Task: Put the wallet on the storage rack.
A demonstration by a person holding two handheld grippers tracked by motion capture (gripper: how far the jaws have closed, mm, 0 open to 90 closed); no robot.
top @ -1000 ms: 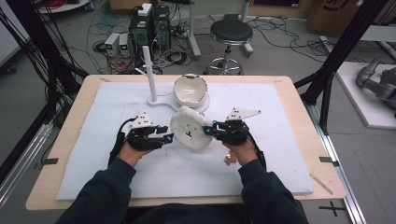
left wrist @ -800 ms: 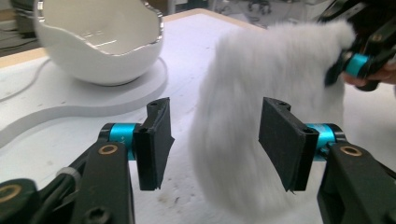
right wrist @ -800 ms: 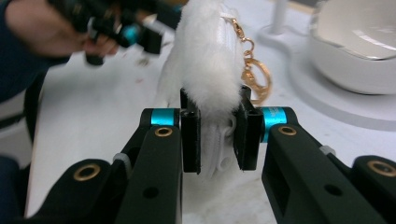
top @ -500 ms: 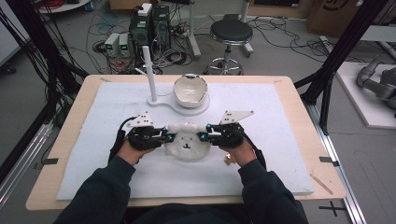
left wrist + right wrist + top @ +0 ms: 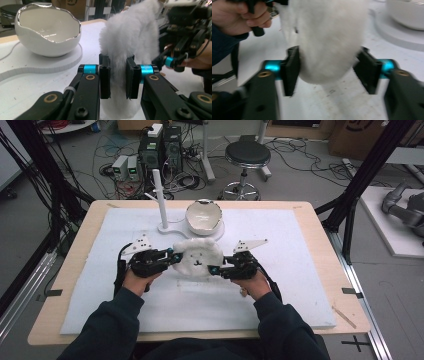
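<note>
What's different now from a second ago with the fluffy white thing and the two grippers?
The fluffy white piece, tilted and nearer the bowl a second ago, now lies flatter, face side up, a bit closer to the person. The left gripper stays clamped on its edge; the right gripper has its jaws spread around the other edge. The eggshell bowl and white stand haven't moved.

the high view looks forward and down from above the person's side, taking in the whole counter [image 5: 320, 240] and the floor beyond. each gripper view sits low and very close, looking along its own jaws. all three share the fluffy white toy [image 5: 198, 258] [image 5: 130, 37] [image 5: 324, 37] and the eggshell bowl [image 5: 203, 216] [image 5: 47, 35] [image 5: 407, 12].
</note>
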